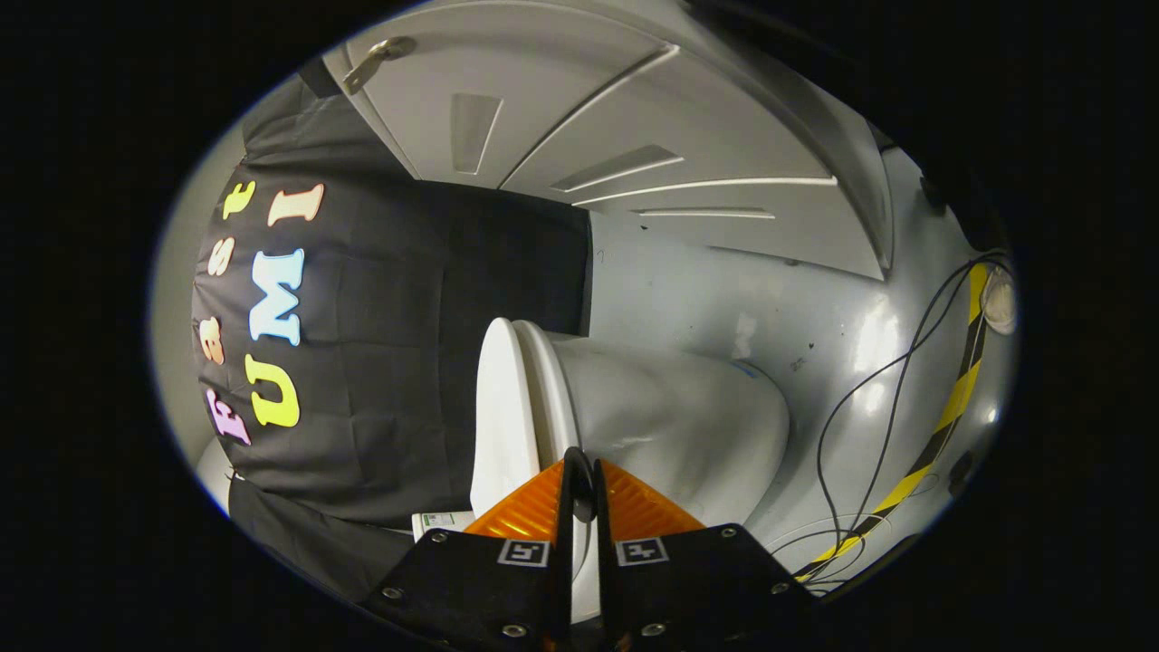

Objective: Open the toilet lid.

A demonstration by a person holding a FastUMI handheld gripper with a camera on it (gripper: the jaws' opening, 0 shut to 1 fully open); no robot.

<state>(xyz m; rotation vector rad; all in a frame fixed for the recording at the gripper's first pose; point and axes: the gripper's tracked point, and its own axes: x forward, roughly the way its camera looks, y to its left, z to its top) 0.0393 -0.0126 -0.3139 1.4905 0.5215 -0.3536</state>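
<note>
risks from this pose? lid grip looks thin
1. The gripper looks nearly shut at the edge where the lid meets the seat; I cannot tell which part it pinches, so it may lift the seat too, or slip off.
2. The hold seems to be at the fingertips only, so the smooth lid could drop back mid-swing.
3. Loose cables lie on the floor beside the toilet bowl; a snag is possible.

Glossy smooth toilet lid (pixel 503 407), shiny grey floor (pixel 842 317), matt cloth wall (pixel 407 362)

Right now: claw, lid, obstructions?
Claw fingers nearly together at white plastic toilet lid edge. Lid closed on seat. Nothing blocking; black cables on floor beyond.
</note>
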